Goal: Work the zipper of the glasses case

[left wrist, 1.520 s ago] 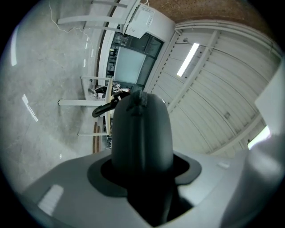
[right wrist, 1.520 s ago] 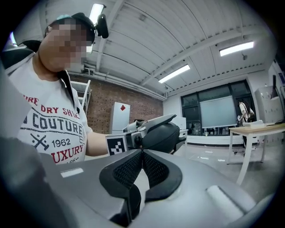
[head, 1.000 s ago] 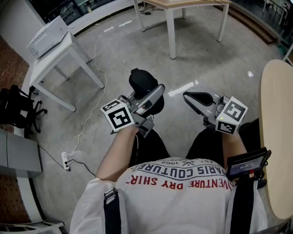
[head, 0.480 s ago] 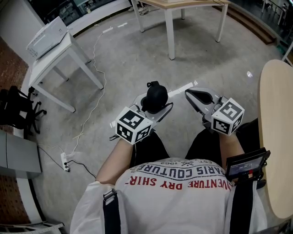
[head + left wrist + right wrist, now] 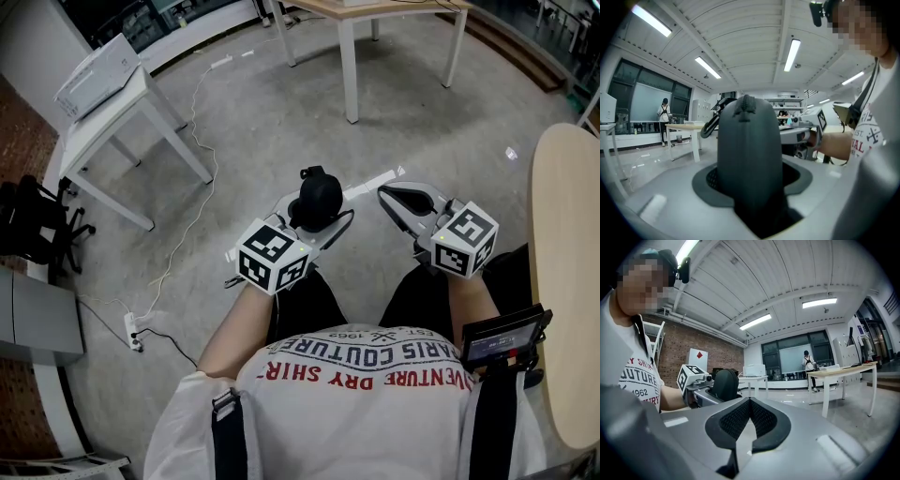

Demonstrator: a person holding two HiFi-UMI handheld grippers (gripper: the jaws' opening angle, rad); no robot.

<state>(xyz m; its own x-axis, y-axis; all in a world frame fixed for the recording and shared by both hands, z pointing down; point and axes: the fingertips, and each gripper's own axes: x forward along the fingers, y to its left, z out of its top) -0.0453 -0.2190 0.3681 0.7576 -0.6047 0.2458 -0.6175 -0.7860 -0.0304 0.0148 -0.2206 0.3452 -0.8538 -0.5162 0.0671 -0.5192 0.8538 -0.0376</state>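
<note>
Lowered and rolled since a second ago, the left claw (image 5: 317, 223) clamps the dark, rounded glasses case (image 5: 319, 195), which stands on end between its jaws over the person's lap. The right claw (image 5: 389, 197), jaws together and empty, points level nearby.

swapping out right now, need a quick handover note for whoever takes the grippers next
Left gripper: shut on the glasses case, which stands upright between its jaws.
Right gripper: shut and empty, beside the case with a gap, not touching it.
Zipper: a small tab at the case's top end looks like the pull; a loop hangs next to it.
Done: the case is held and steadied. Whether the zip is open or closed can't be told.
Left: probably bring the right gripper to the tab, open it, grip the tab and run the zipper.
</note>
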